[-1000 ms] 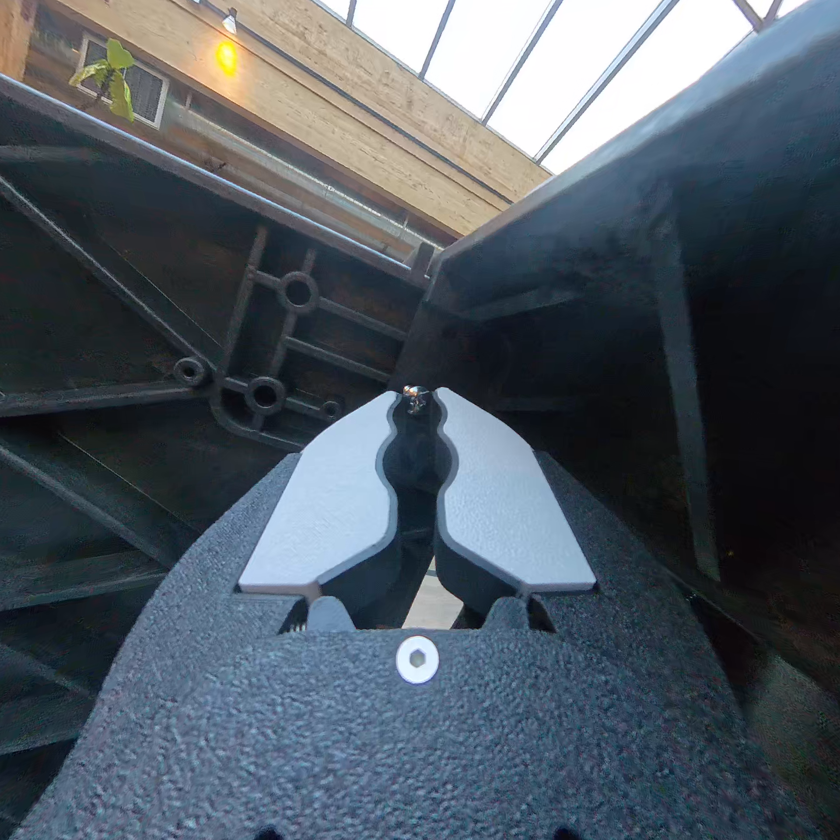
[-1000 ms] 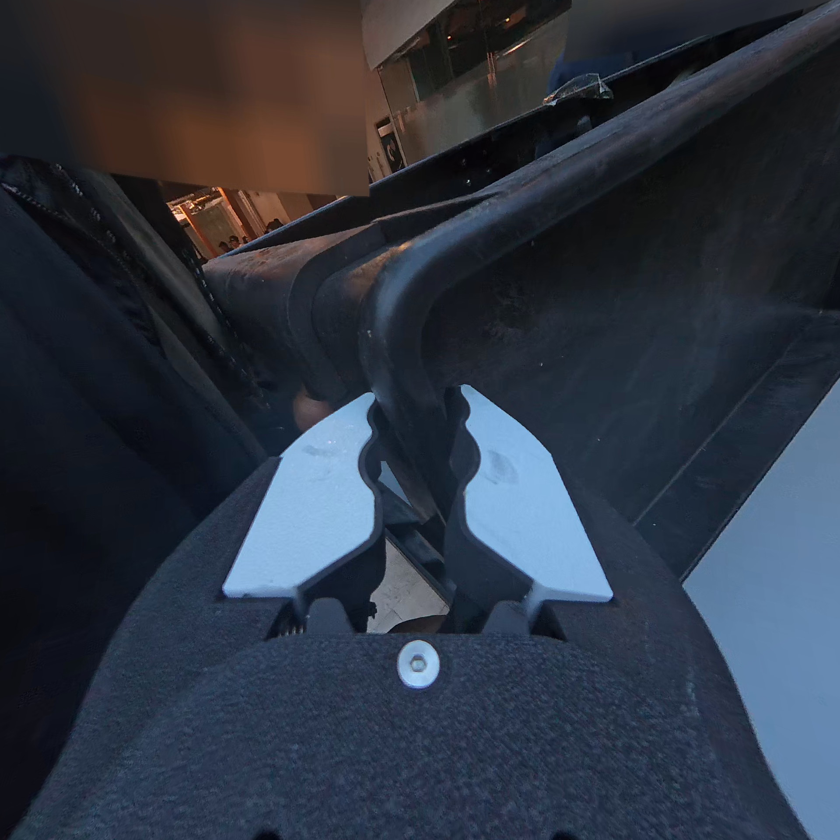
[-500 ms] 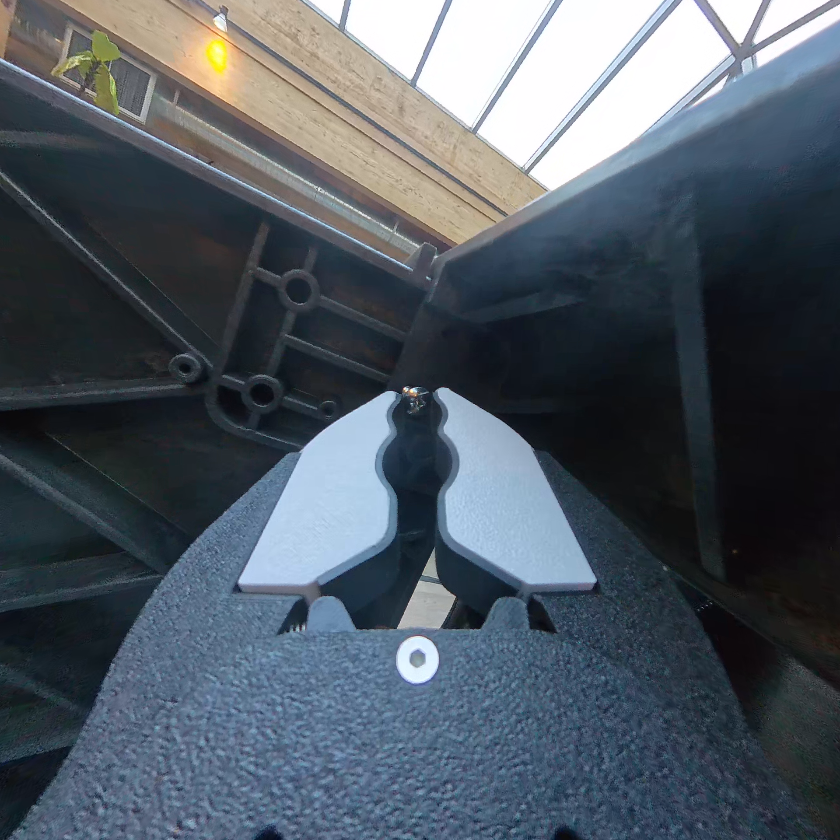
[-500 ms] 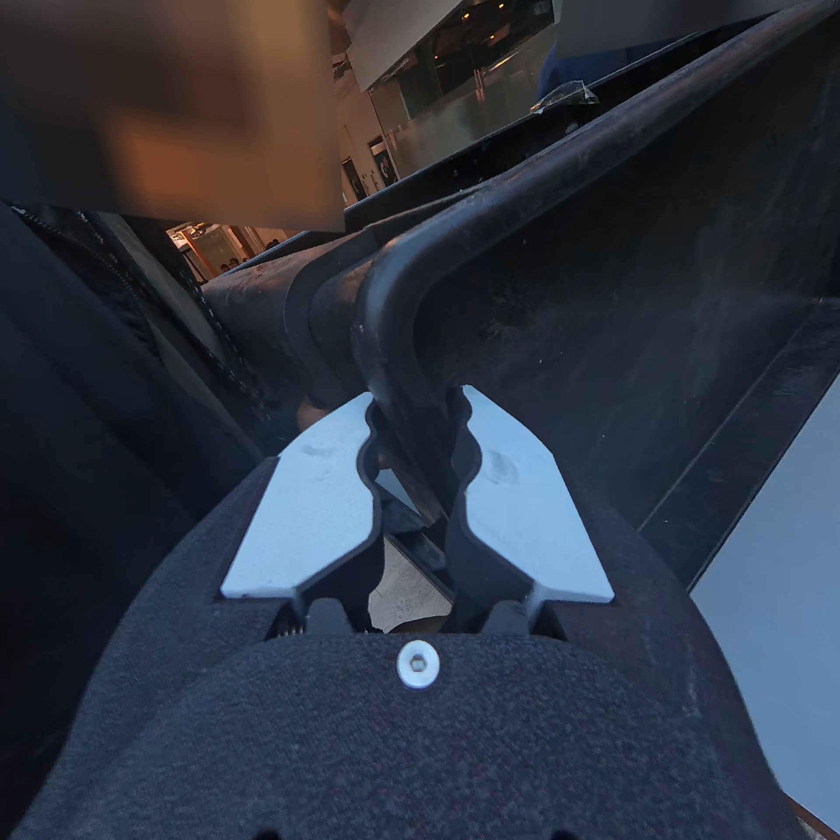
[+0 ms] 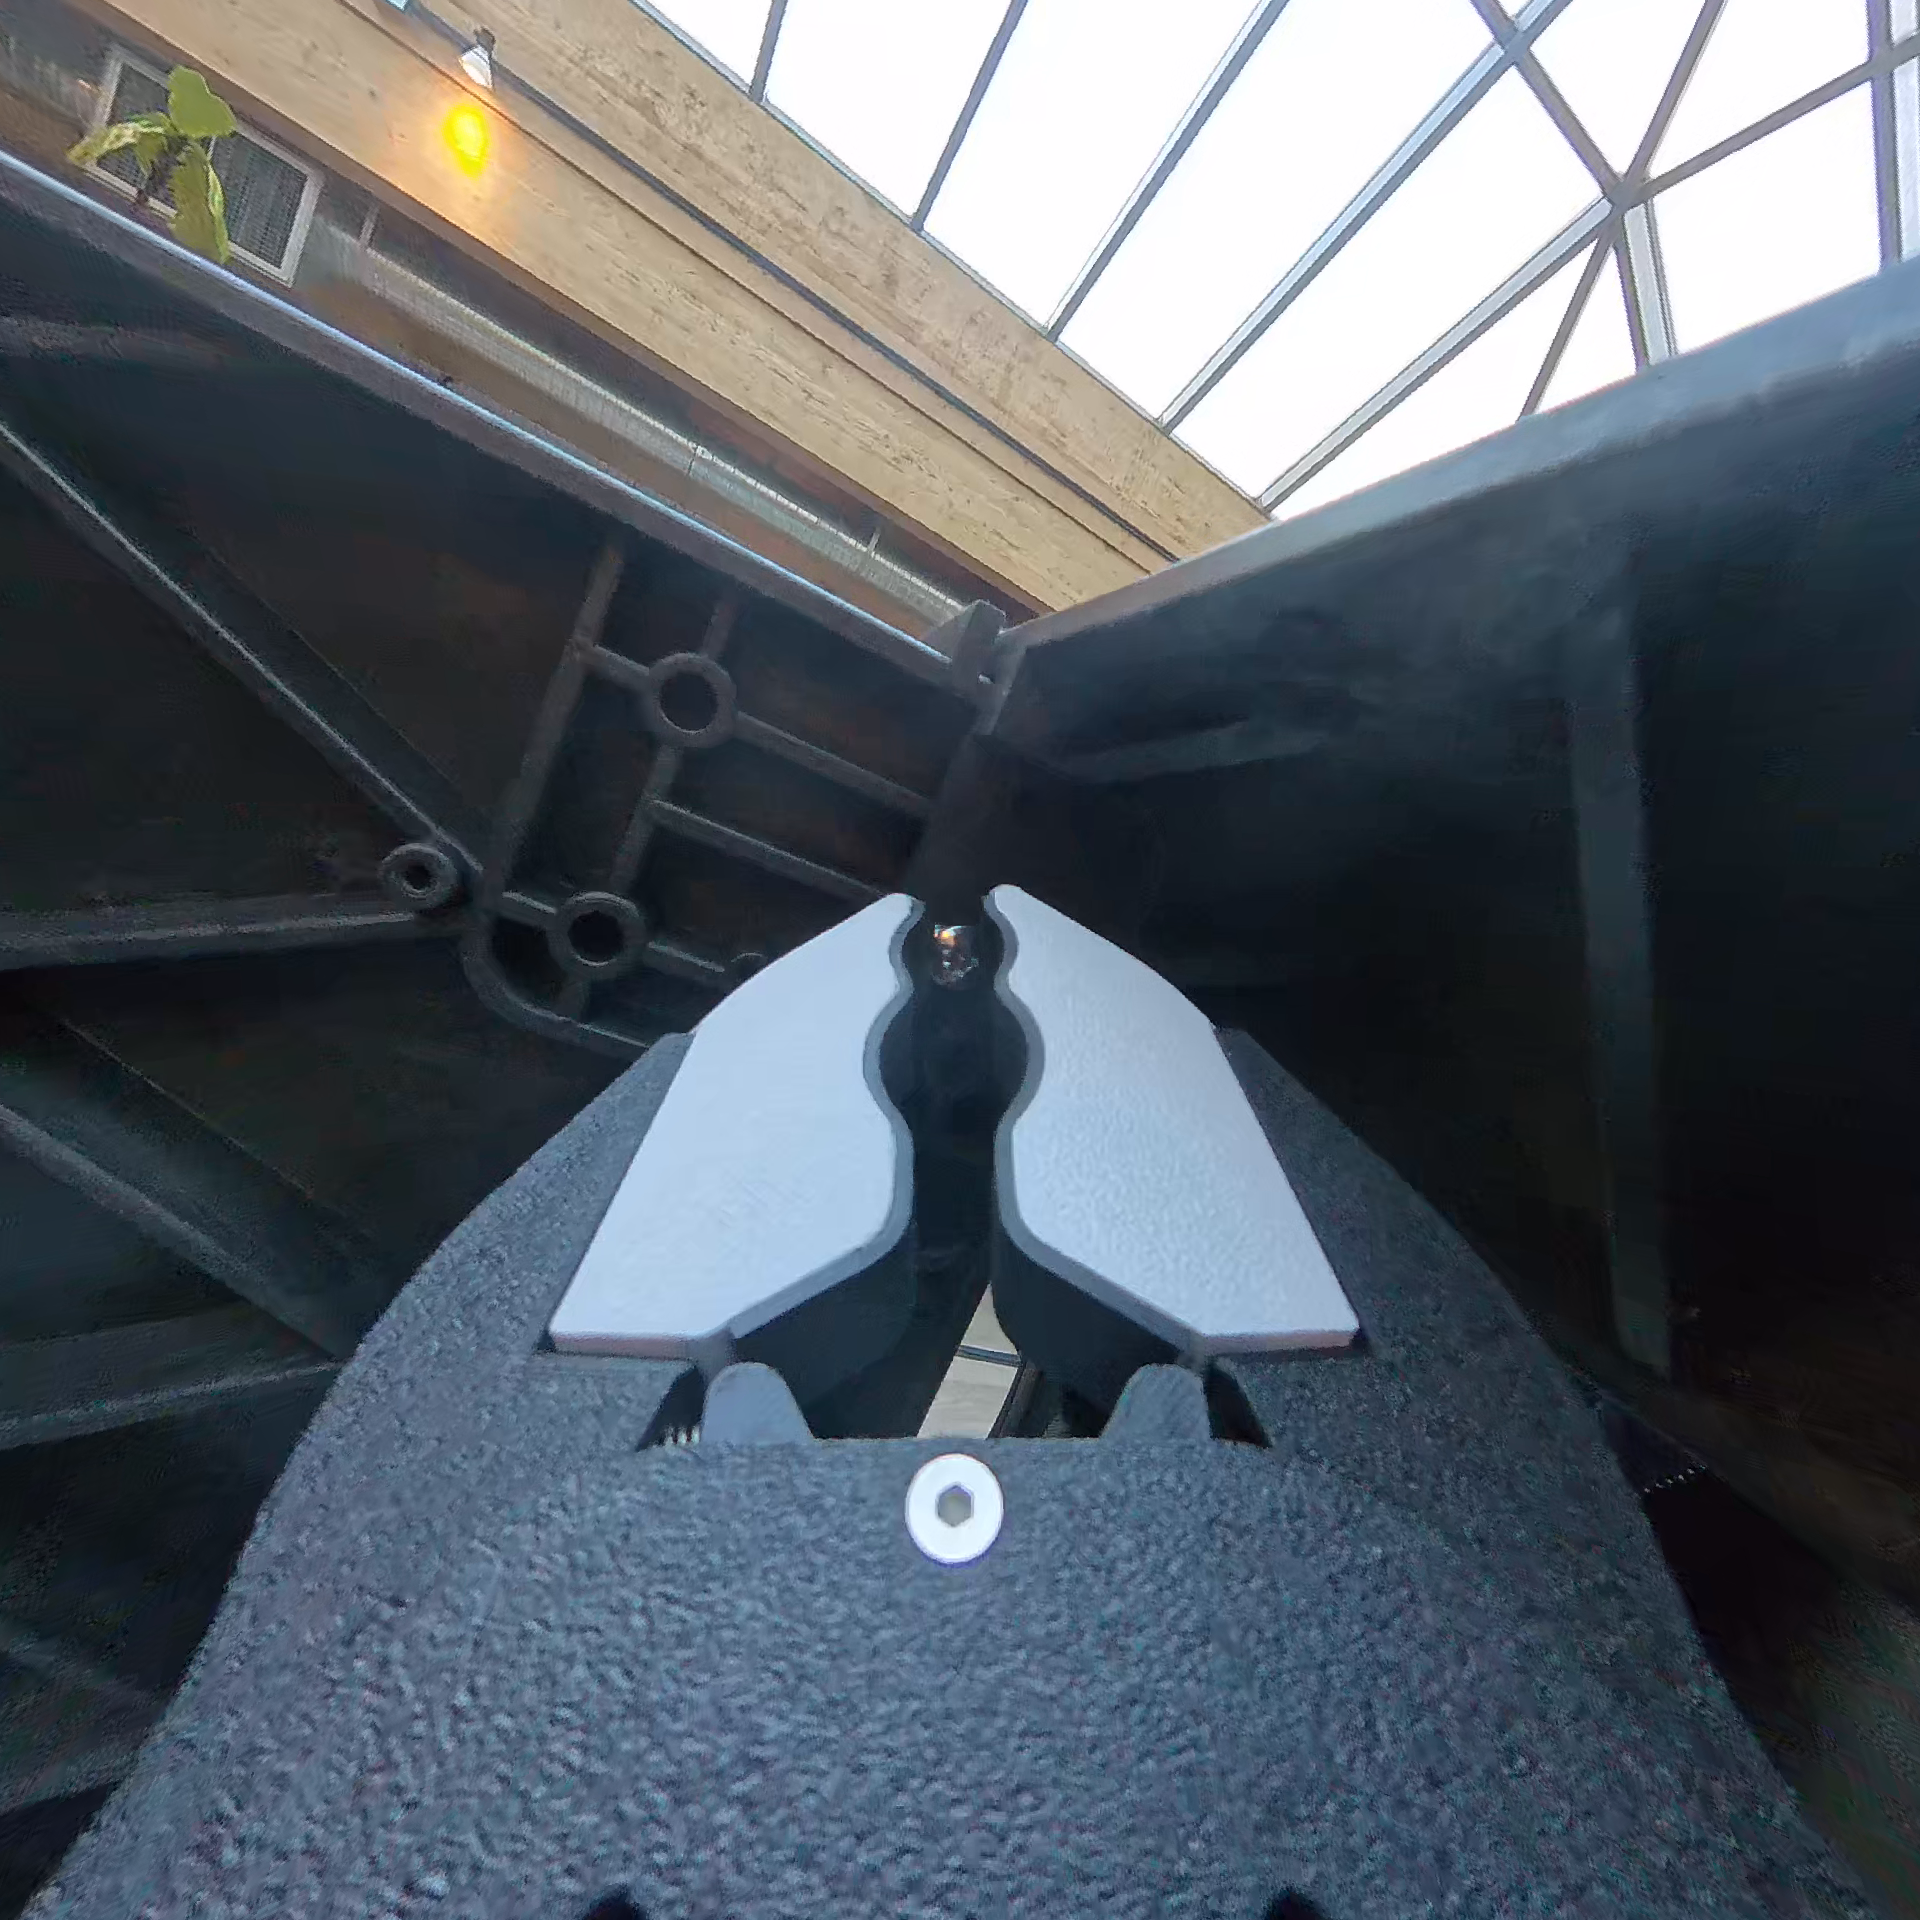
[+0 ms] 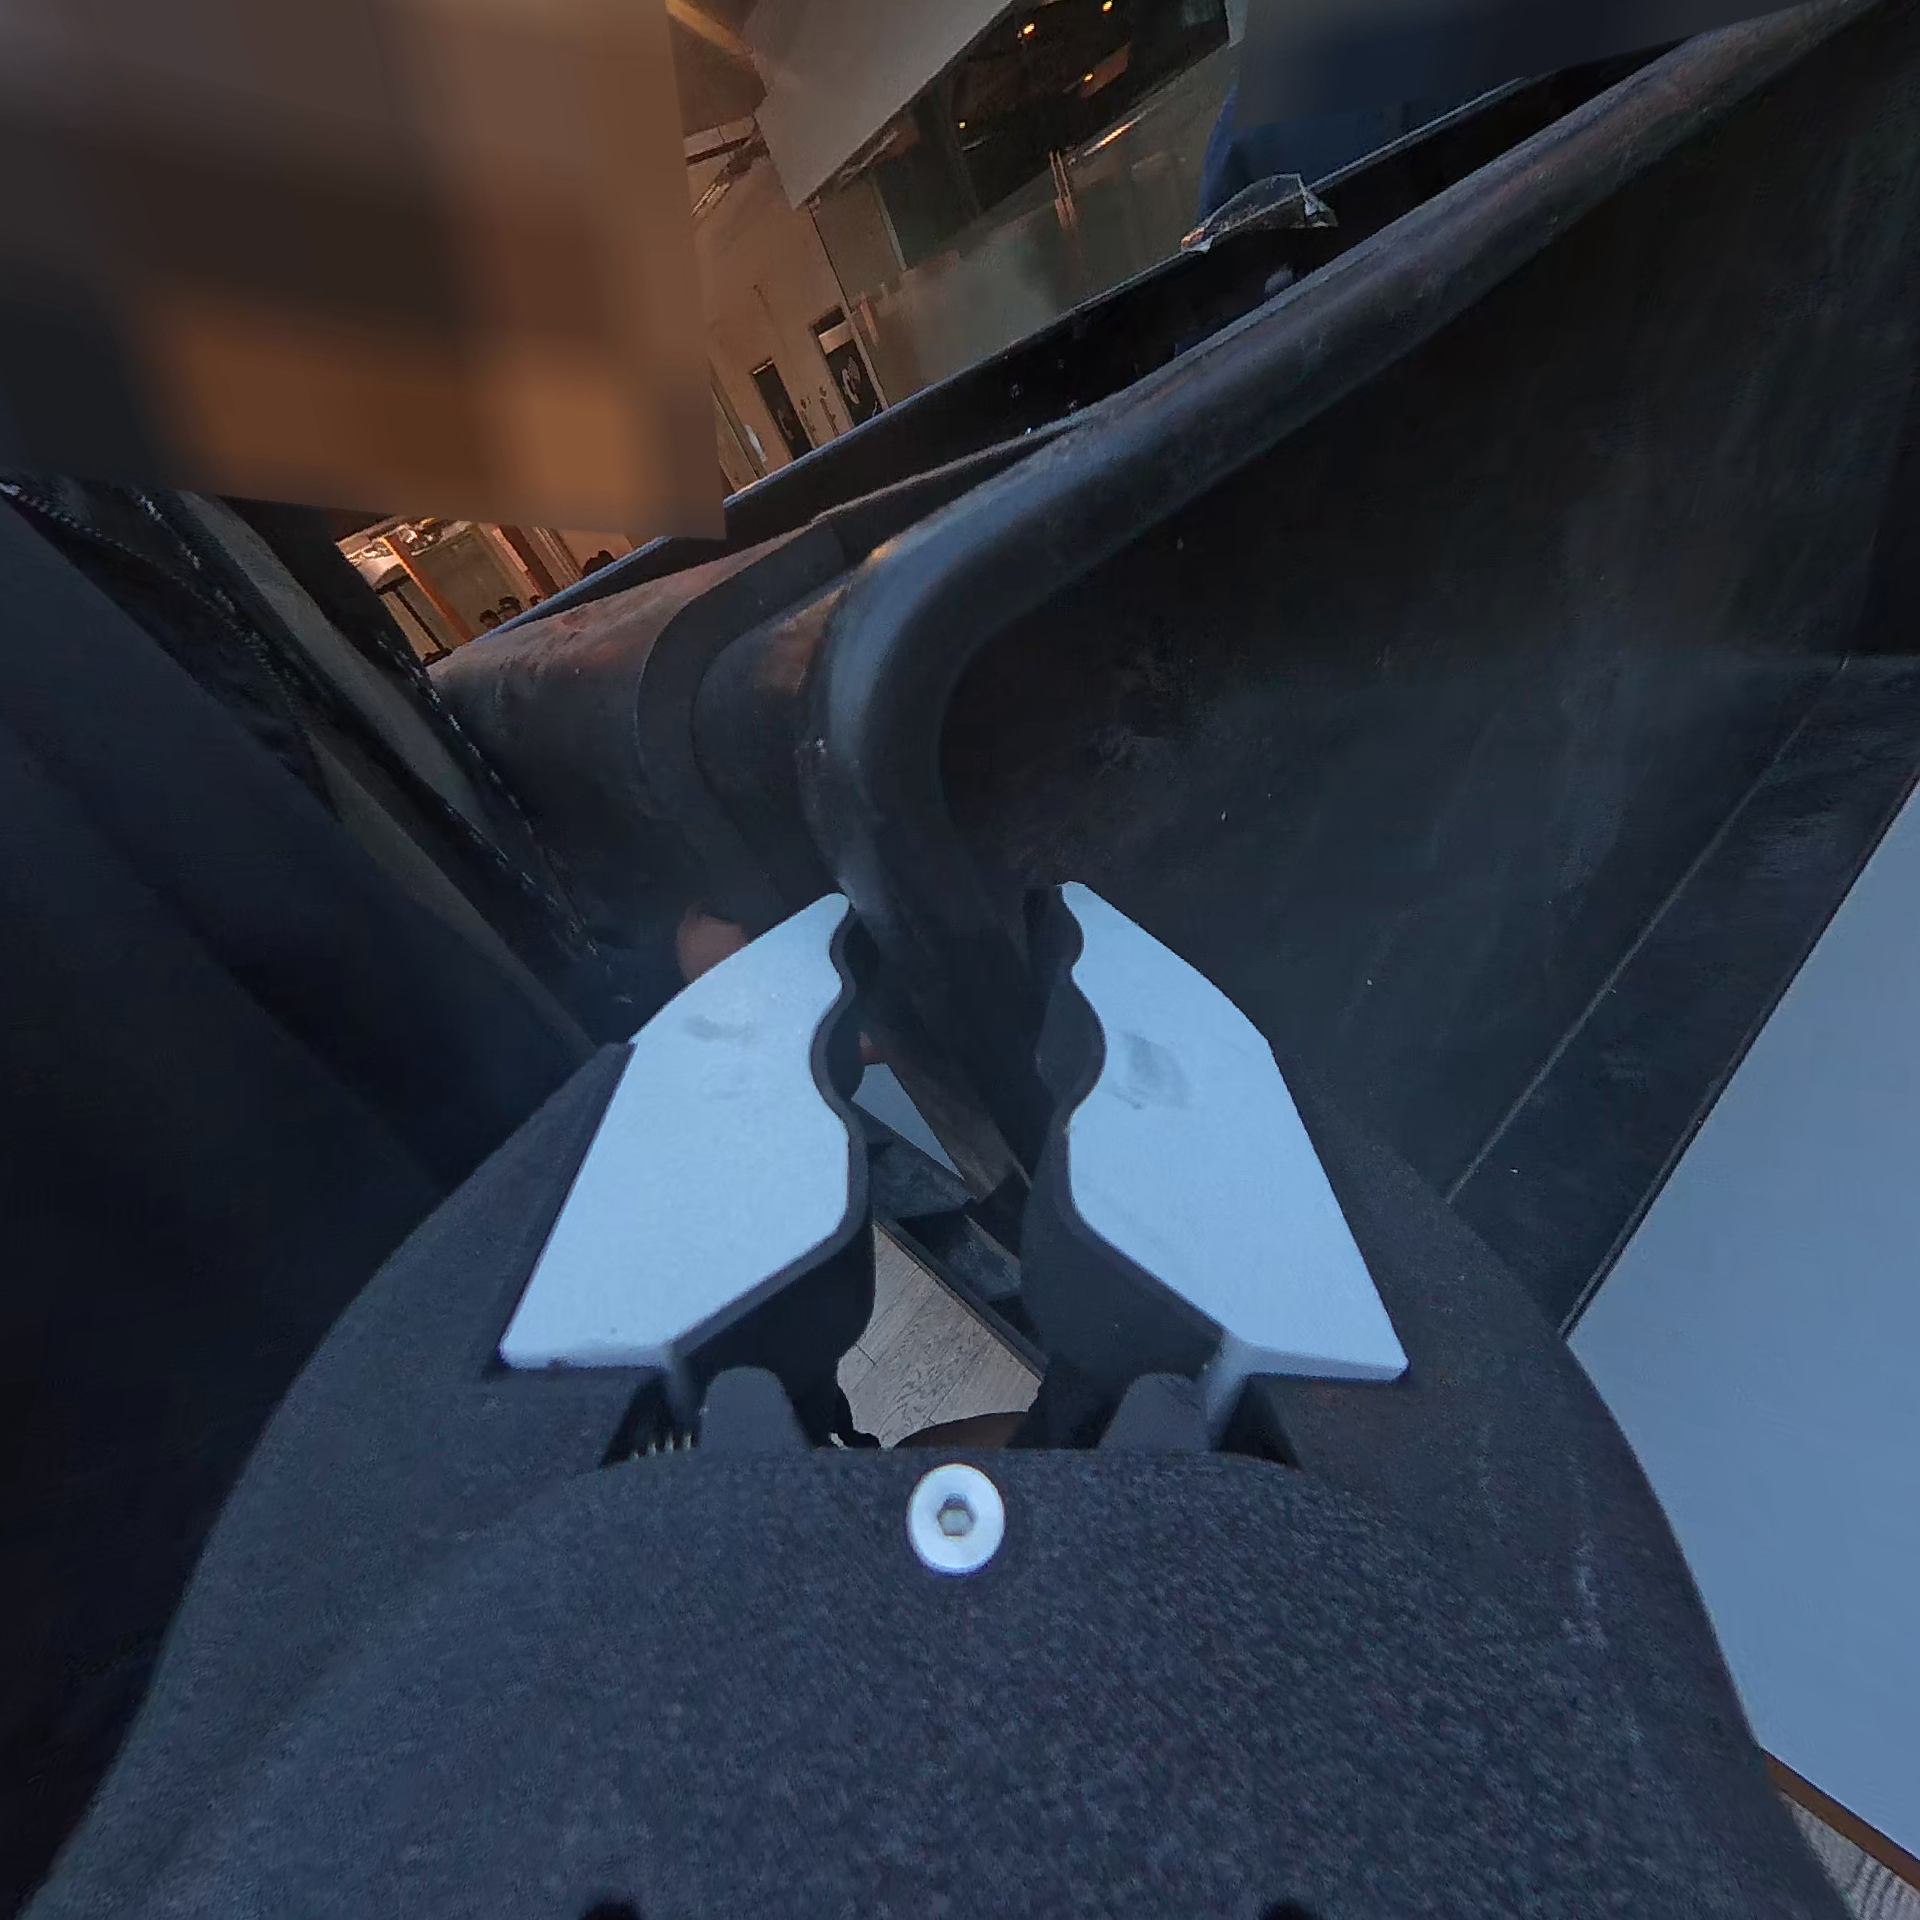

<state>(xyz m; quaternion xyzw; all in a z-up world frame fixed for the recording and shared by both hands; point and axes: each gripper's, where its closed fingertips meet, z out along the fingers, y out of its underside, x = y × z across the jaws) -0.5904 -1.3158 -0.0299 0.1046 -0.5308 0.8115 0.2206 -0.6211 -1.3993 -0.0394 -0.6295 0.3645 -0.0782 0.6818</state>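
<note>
A large black moulded plastic piece fills both views. In the left wrist view I see its ribbed underside (image 5: 665,748) with round bosses, and a flat black panel (image 5: 1455,831) to the right. My left gripper (image 5: 951,914) is shut on a black edge where the two parts meet. A small shiny metal screw (image 5: 948,951) sits between the tips. In the right wrist view my right gripper (image 6: 951,914) is shut on the rounded black rim (image 6: 1143,499) at its bend. The smooth black shell (image 6: 1455,727) stretches off to the right.
Above the left gripper are a glass roof (image 5: 1351,208), a wooden wall (image 5: 779,260) with a lit lamp (image 5: 464,133), and a plant (image 5: 177,145). Dark clothing (image 6: 156,1039) is close on the right gripper's left. A pale surface (image 6: 1766,1351) lies right, with wooden floor (image 6: 925,1351) below. Spacing between my two grippers at the tips: around 10 cm.
Both grippers keep the same hold. The black piece and both views have tilted slightly, showing more of the glass roof in the left wrist view.
</note>
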